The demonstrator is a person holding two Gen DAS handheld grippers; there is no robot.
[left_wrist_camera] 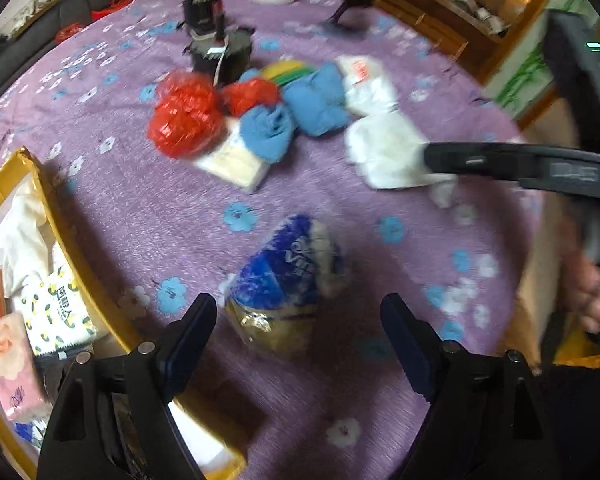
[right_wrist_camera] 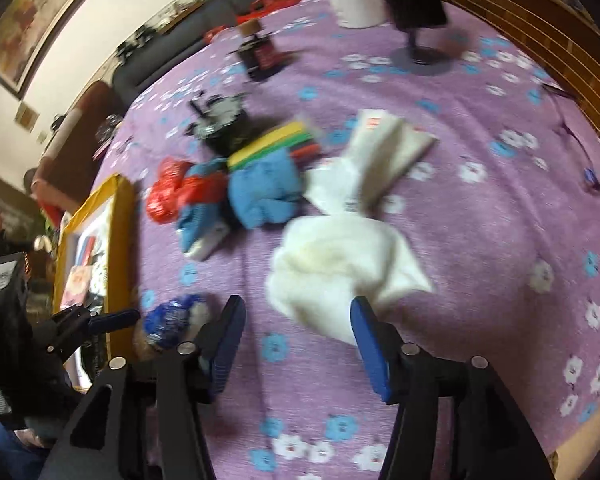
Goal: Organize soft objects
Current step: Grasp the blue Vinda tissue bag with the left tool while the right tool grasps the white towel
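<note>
I have 2 grippers over the purple flowered cloth (left_wrist_camera: 100, 184), each lined up on its own soft thing. The left gripper (left_wrist_camera: 298, 320) has its jaws standing wide and holding nothing, with the blue-and-white wrapped roll (left_wrist_camera: 288, 276) lying on the cloth between the fingertips but not yet pressed. The right gripper (right_wrist_camera: 298, 324) is about half open and also empty, its fingers just short of the near edge of the crumpled white cloth (right_wrist_camera: 340, 264). To do this well, I judge I should sink the left jaws astride the roll's middle, not its crinkly wrapper end, then close gently so it does not squirt out. The yellow box (left_wrist_camera: 56, 216) at the left already holds tissue packs, so that looks like the destination. With the cloth, I'd bite a thick fold, not a loose corner.
</note>
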